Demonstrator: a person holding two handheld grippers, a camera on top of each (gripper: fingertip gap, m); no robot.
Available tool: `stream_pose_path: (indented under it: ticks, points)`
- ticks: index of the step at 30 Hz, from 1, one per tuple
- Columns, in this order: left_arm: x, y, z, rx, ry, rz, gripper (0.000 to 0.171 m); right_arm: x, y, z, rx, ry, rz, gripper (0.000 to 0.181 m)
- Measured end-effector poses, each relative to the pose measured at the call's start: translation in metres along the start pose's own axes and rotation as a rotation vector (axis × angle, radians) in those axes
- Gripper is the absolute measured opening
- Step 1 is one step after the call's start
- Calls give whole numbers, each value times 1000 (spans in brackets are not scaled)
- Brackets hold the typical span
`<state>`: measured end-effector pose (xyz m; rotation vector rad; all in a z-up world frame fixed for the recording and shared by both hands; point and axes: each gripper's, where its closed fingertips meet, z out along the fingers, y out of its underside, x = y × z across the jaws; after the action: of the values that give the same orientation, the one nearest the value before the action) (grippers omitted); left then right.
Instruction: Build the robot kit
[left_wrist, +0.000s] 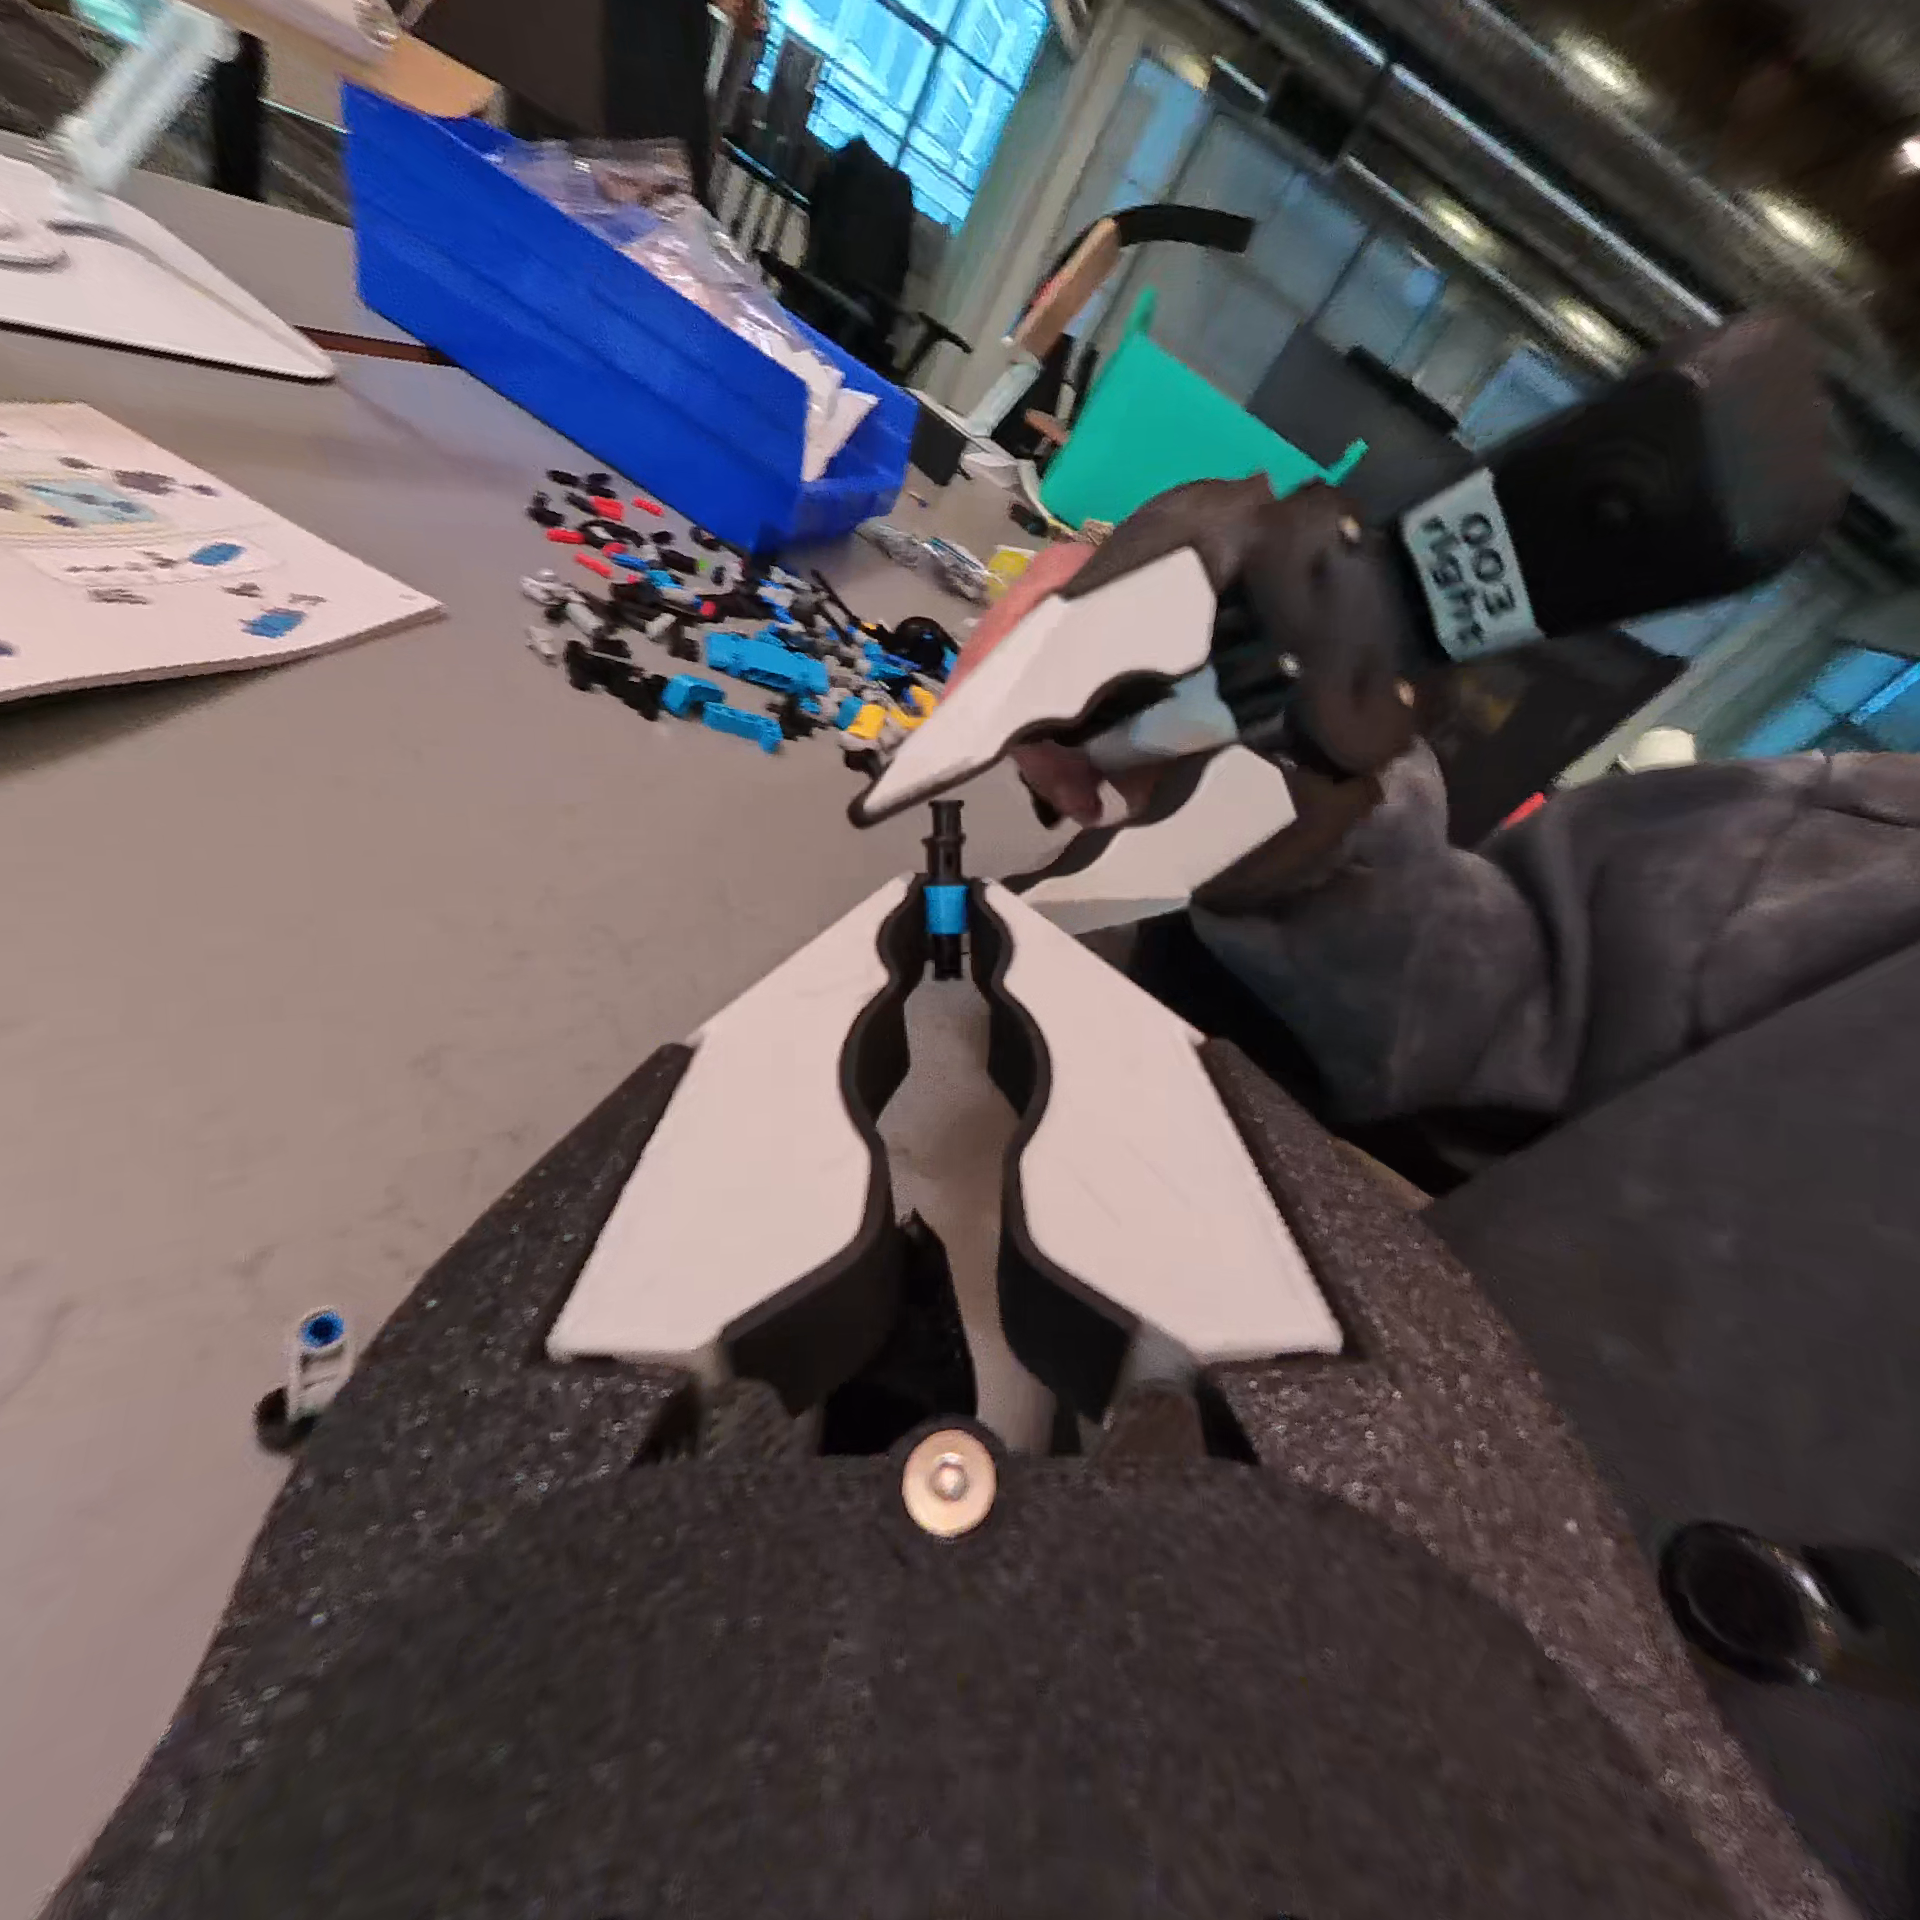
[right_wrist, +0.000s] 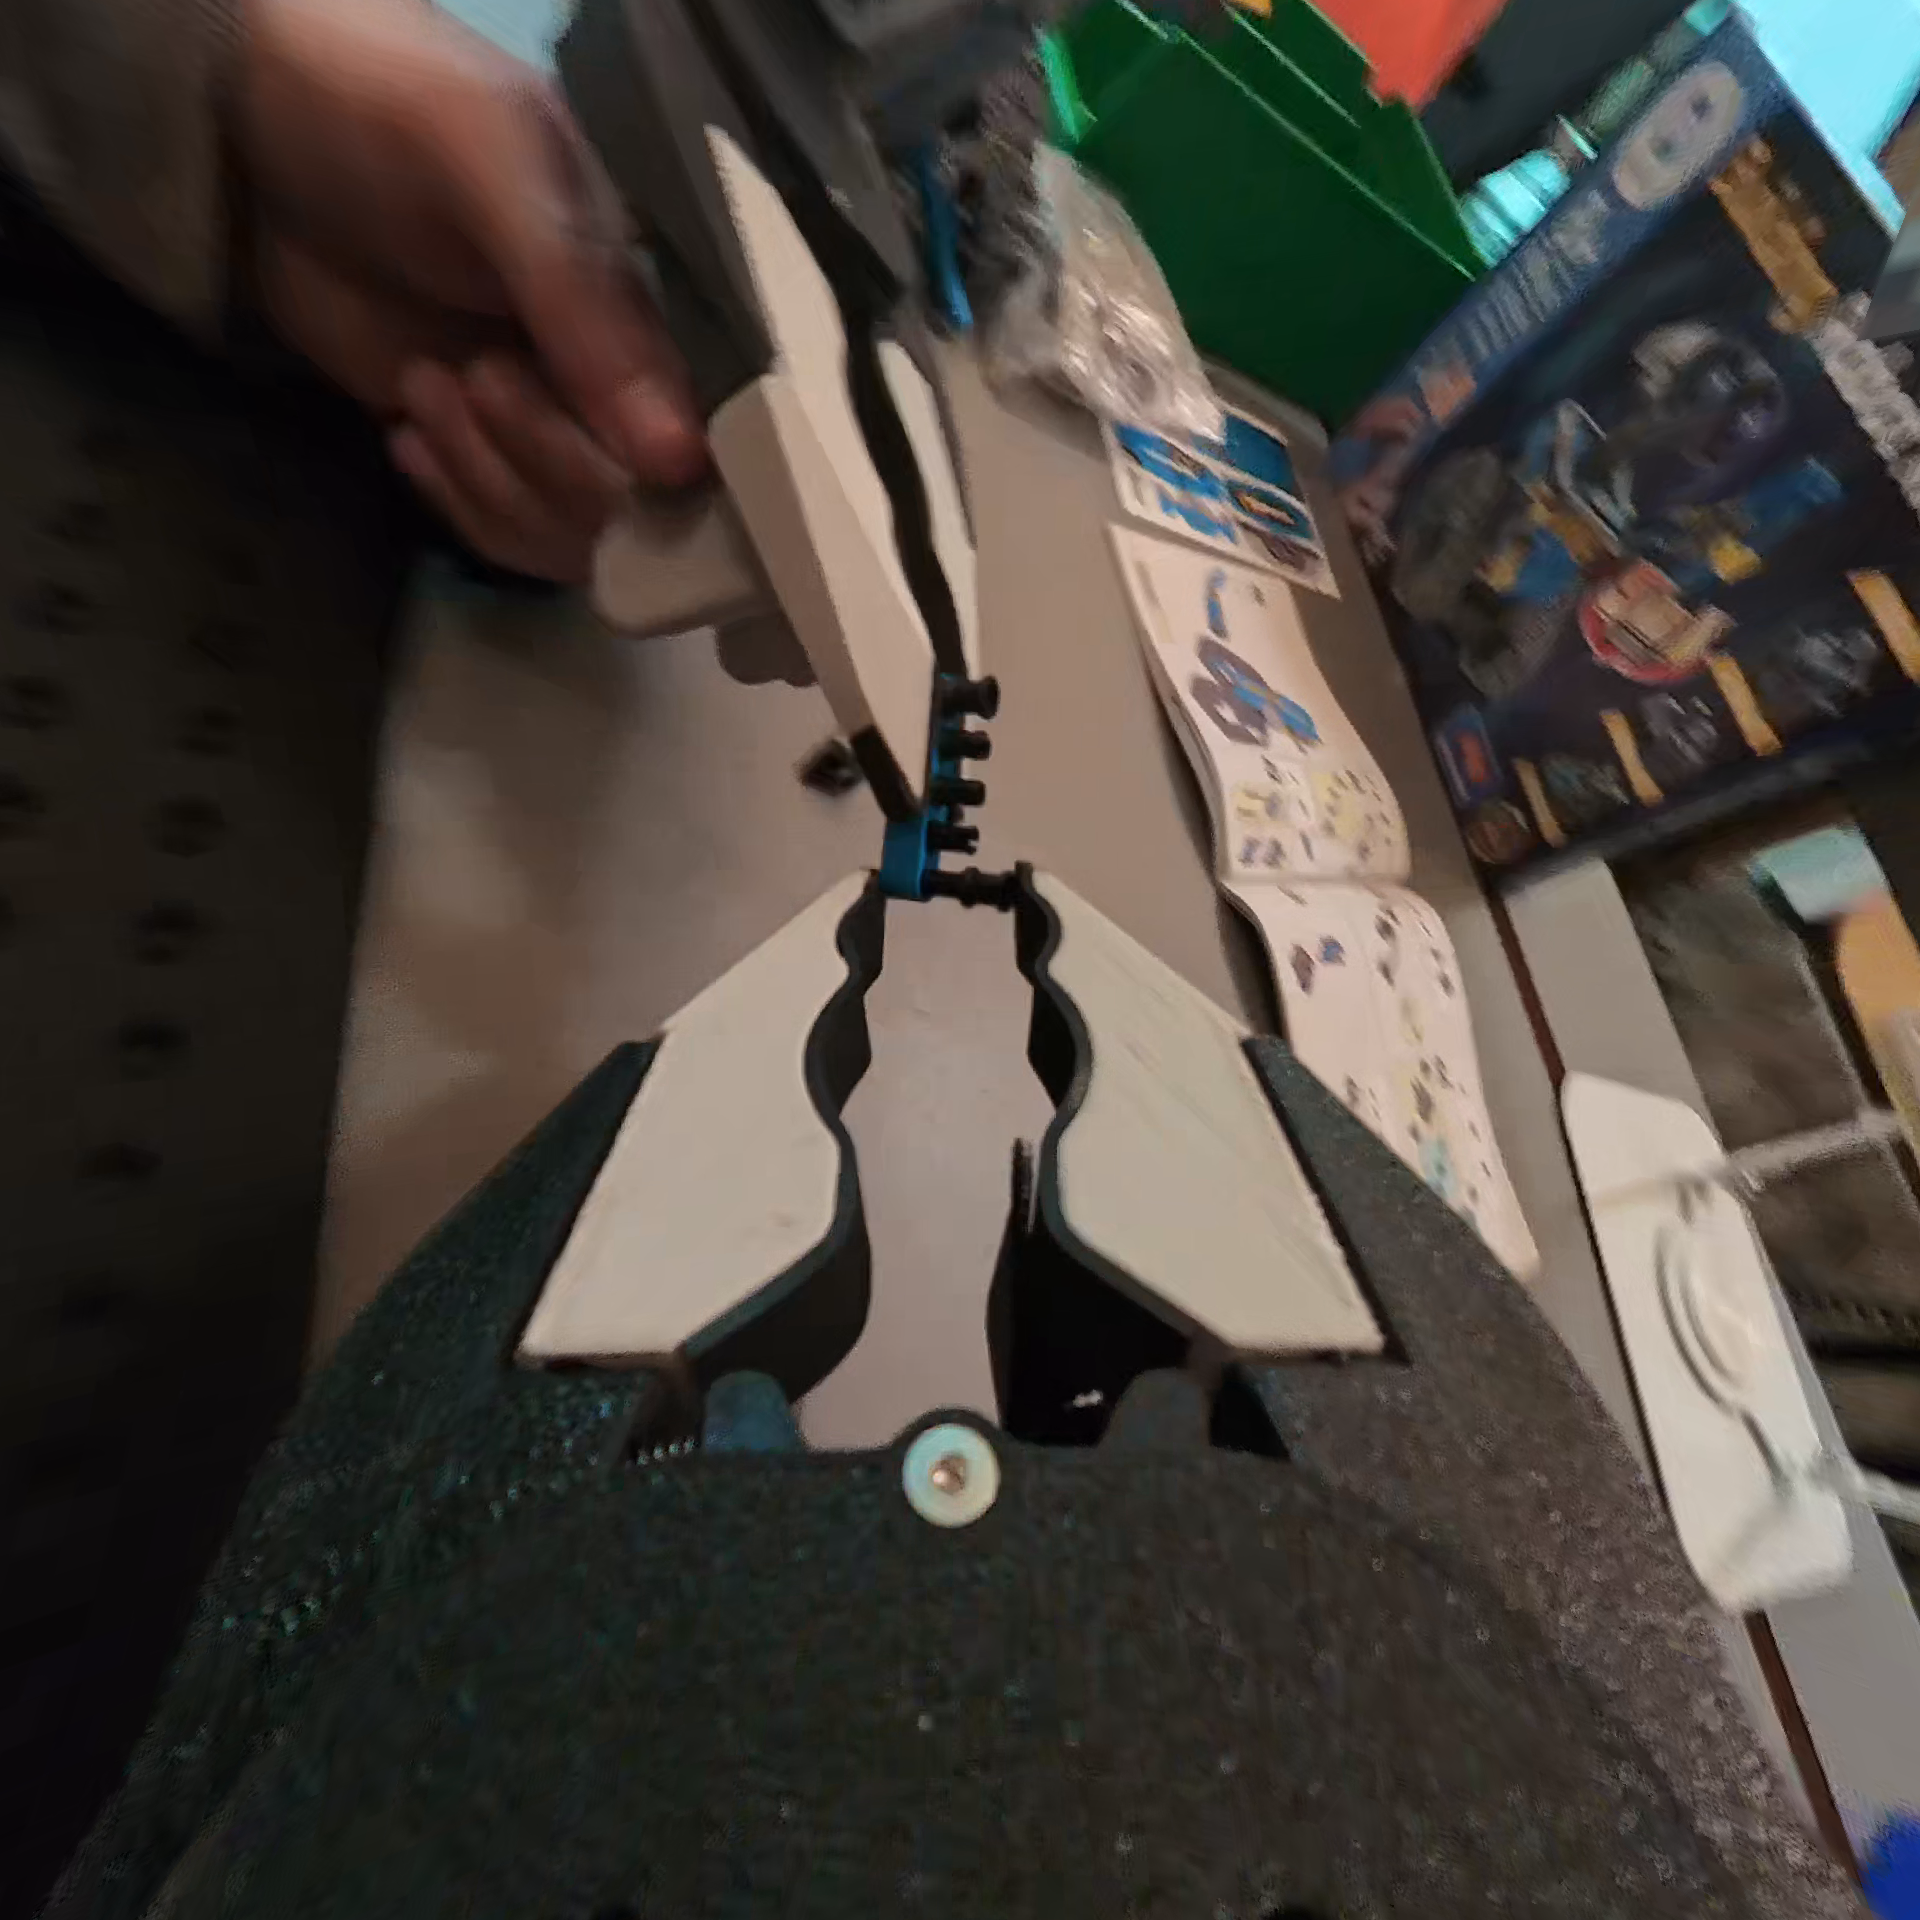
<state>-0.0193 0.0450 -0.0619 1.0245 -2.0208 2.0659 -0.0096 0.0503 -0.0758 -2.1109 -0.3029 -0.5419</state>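
Observation:
My left gripper (left_wrist: 943, 906) is shut on a blue beam (left_wrist: 943, 912) with black pins, seen end-on above the grey table (left_wrist: 416, 987). In the right wrist view the left gripper (right_wrist: 940, 727) comes in from above and holds that beam (right_wrist: 948, 774), which carries several black pins in a row. My right gripper (right_wrist: 945, 883) is closed across the beam's lower end. One fingertip (right_wrist: 862, 888) is behind the beam and the other is on the head of the lowest black pin (right_wrist: 971, 883). The right gripper (left_wrist: 940, 844) also shows in the left wrist view.
A pile of loose blue, black and red pieces (left_wrist: 727, 644) lies beside a blue bin (left_wrist: 603, 312). Instruction booklets (left_wrist: 156, 551) (right_wrist: 1299, 779), a toy box (right_wrist: 1662, 520), a green bin (right_wrist: 1247, 187) and a small grey-and-blue piece (left_wrist: 312, 1361) are on the table. A hand (right_wrist: 468, 312) grips the left tool. My left and right fingertips are right by each other. The small grey-and-blue piece (left_wrist: 312, 1361) is about equally far from each gripper, around 12 cm.

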Motion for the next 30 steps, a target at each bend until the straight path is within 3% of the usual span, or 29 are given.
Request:
stream_pose_path:
  ticks: [3, 5, 12, 17, 25, 30]
  points:
    - [-15, -8, -7, 63, -52, -86, 6, 16, 1, 4, -60, 186, 92, 41]
    - [-17, -7, -8, 70, -50, -124, 6, 13, -2, 7, -74, 219, 133, 51]
    - [-14, -5, -6, 65, -46, -137, 6, 13, -10, 19, -103, 254, 127, 25]
    - [-18, -7, -9, 81, -58, -151, 6, 21, -9, 17, -145, 346, 41, 33]
    - [-17, -2, -5, 47, -70, -130, 6, 16, 1, 26, -185, 266, 106, 26]
    - [-20, 4, -4, 11, -99, -100, 6, 15, 6, 28, -224, 277, 0, 25]
